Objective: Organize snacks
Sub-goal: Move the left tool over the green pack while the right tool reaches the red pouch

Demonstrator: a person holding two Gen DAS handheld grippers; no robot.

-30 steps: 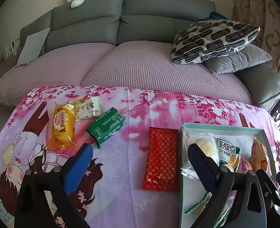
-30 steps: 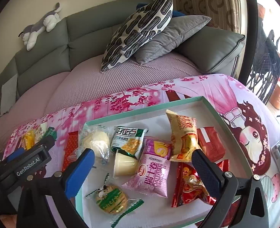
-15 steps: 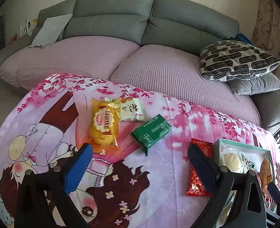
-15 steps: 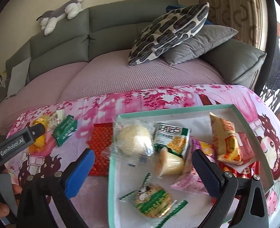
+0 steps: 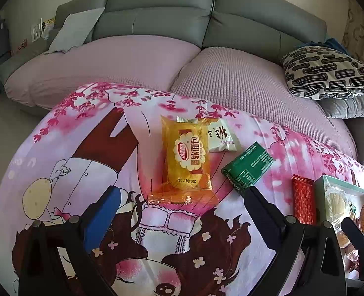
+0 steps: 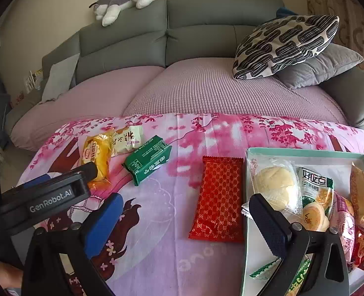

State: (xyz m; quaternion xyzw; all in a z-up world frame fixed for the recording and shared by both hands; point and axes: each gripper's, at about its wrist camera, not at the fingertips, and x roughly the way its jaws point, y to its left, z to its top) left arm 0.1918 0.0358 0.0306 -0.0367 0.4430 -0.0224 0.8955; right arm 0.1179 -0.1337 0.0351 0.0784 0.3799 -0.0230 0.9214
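Four snacks lie loose on the pink cartoon cloth: a yellow bread packet (image 5: 187, 162), a white packet (image 5: 221, 138) touching its far right corner, a green packet (image 5: 247, 167) and a red patterned packet (image 5: 303, 202). My left gripper (image 5: 182, 204) is open just in front of the yellow bread packet, holding nothing. My right gripper (image 6: 185, 222) is open above the cloth, with the red patterned packet (image 6: 219, 197) between its fingers' line and nothing gripped. The teal-rimmed tray (image 6: 305, 153) at the right holds several packets, among them a round bun (image 6: 273, 185).
A grey sofa (image 6: 206, 24) with a lilac cover stands behind the cloth, with a patterned cushion (image 6: 285, 44) and a plush toy (image 6: 125, 0) on it. The left gripper's housing (image 6: 51, 197) crosses the right wrist view at the left.
Both grippers have swung left. The left one went from the red packet and tray to the yellow bread packet. The right one left the tray for the red packet. Both stay open.
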